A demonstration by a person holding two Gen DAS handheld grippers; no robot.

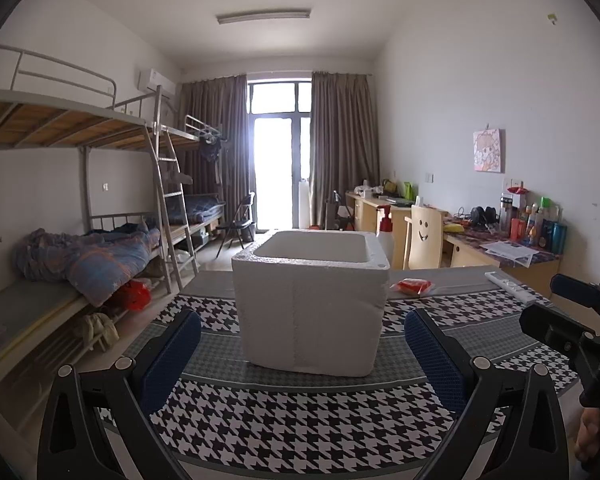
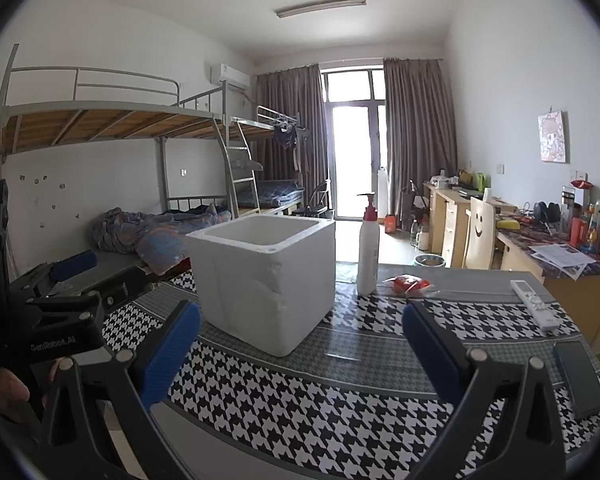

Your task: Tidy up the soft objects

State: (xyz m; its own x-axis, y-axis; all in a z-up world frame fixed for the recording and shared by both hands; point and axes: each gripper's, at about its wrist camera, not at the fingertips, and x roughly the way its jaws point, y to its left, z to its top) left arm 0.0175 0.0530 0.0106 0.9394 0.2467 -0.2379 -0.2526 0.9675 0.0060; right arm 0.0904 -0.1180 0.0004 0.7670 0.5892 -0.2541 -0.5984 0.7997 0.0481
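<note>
White foam box, open top, thick walls, pebbly surface w/ a dent along one corner edge; stands upright on the counter w/ houndstooth cloth, straight ahead of the left gripper, between its fingers' line of sight but not touching. From the right gripper the box sits ahead and slightly left. Small red soft packet in clear wrap lies flat on the counter ahead-right of the right gripper, just beyond the box, near a white pump bottle w/ red top.

Left gripper: blue-padded fingers wide apart, nothing between them, hovering above the cloth. Right gripper: fingers likewise spread wide, holding nothing, touching nothing.

White remote and dark phone lie on the counter far right of the right gripper.
</note>
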